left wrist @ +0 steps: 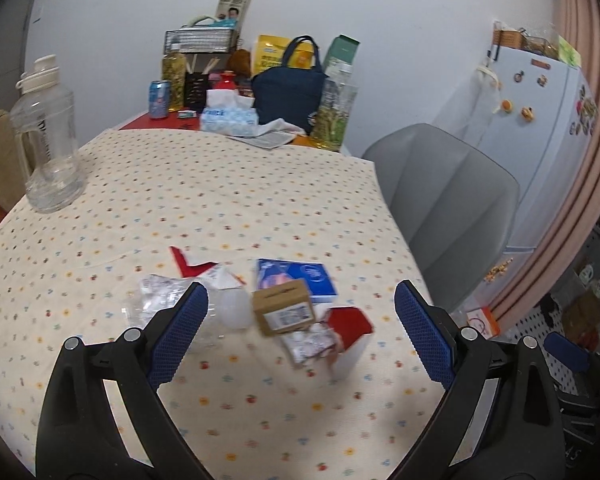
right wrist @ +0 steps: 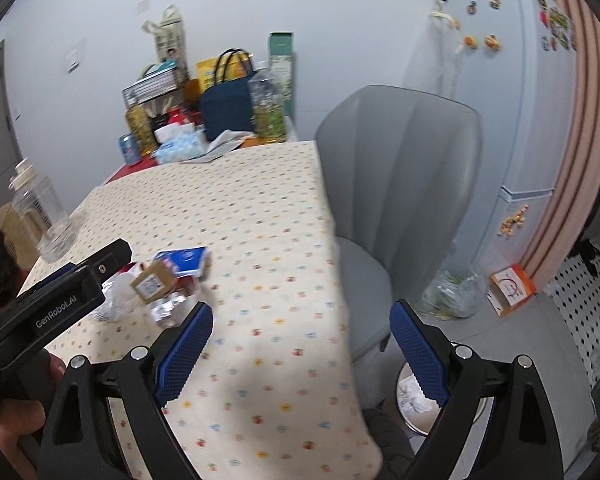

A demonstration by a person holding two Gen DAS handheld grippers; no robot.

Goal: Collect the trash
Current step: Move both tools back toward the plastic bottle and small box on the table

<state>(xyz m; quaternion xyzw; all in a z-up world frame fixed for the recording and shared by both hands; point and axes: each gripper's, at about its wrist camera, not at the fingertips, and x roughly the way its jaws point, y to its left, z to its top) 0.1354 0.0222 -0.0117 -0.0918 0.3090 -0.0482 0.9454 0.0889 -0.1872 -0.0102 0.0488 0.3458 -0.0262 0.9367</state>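
A pile of trash lies on the dotted tablecloth: a small brown cardboard box, a blue and white box, a red and white carton, crumpled clear plastic, foil wrappers and a red scrap. My left gripper is open and empty, just short of the pile. My right gripper is open and empty over the table's right edge, with the pile to its left. A bin with white trash stands on the floor below the right gripper.
A clear water jug stands at the table's left. Bottles, a can, tissues and a navy bag crowd the far end. A grey chair stands right of the table, a fridge behind it. A glass jar and an orange box are on the floor.
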